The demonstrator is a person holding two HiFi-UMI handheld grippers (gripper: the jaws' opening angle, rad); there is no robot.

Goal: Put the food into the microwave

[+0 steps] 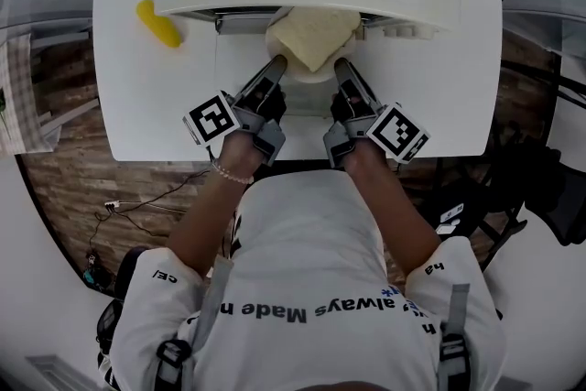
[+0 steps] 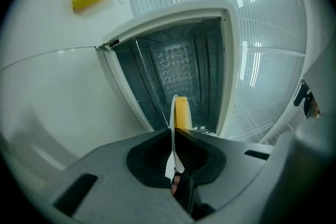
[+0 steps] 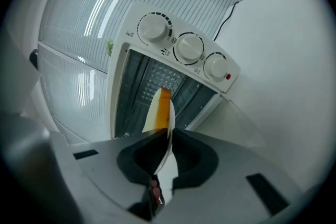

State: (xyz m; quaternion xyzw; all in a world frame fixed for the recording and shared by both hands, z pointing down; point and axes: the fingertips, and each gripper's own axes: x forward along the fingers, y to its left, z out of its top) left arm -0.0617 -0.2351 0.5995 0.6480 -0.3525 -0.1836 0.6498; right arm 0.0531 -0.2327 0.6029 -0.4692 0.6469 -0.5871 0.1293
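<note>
Bread [image 1: 313, 34] on its plate [image 1: 307, 74], right at the microwave [image 2: 230, 60] mouth! Left gripper [image 1: 276, 64] and right gripper [image 1: 341, 65] are each clenched on the plate's rim. Keep it level and feed both sides in together. From overhead, the microwave's top hides the cavity, and the plate's far edge is lost too.

- The left gripper [image 1: 276, 64], at centre frame, has its fingers pinched on the plate [image 1: 309, 76] rim.
- The right gripper [image 1: 341, 65], just right of it, pinches the same rim.
- Both forearms [image 1: 209, 211] stretch forward.

Head view looks down; both gripper views closely face the microwave [image 2: 178, 65].
</note>
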